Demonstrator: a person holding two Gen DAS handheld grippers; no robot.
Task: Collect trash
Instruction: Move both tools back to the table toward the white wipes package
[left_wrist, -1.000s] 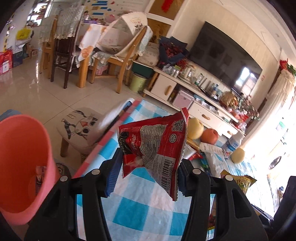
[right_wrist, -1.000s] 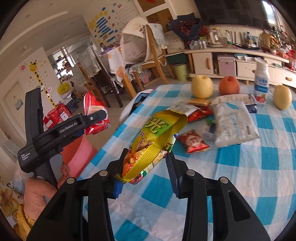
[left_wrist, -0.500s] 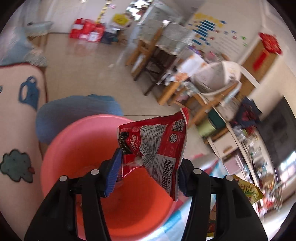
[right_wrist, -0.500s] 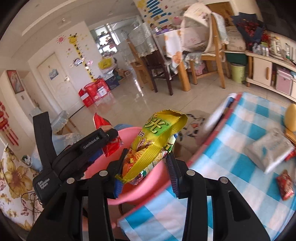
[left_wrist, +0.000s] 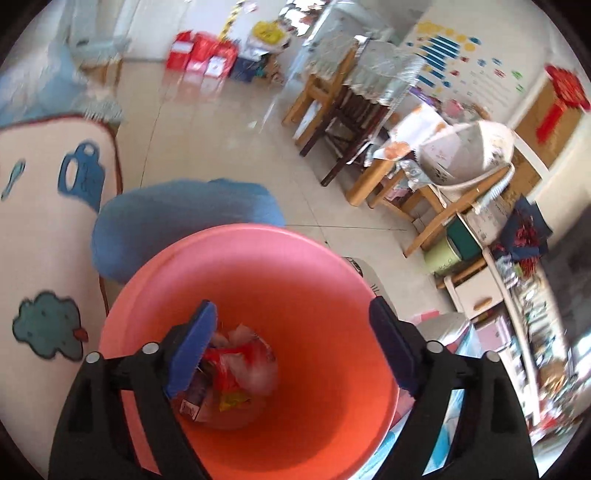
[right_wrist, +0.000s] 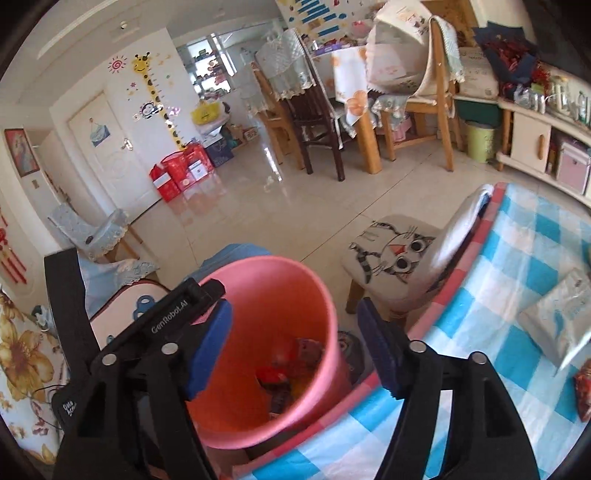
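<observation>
A pink plastic bin (left_wrist: 317, 295) stands on the floor by the table; it also shows in the right wrist view (right_wrist: 295, 288). Snack wrappers (left_wrist: 240, 369) lie blurred at its bottom, red ones showing in the right wrist view (right_wrist: 291, 365). My left gripper (left_wrist: 291, 347) is open and empty, right over the bin's mouth. My right gripper (right_wrist: 295, 347) is open and empty, above the bin's near rim. The left gripper's body (right_wrist: 162, 321) shows at the left of the right wrist view.
A blue-and-white checked tablecloth (right_wrist: 517, 295) covers the table at right, with a white bag (right_wrist: 561, 314) and a red wrapper (right_wrist: 583, 391) on it. A cat-face stool (right_wrist: 391, 258) stands behind the bin. A blue stool (left_wrist: 177, 225) and a cartoon cushion (left_wrist: 44, 258) are beside it.
Both grippers have opened. The red wrapper has dropped from the left and the yellow bag from the right into the bin. Both views have swung down toward the bin.
</observation>
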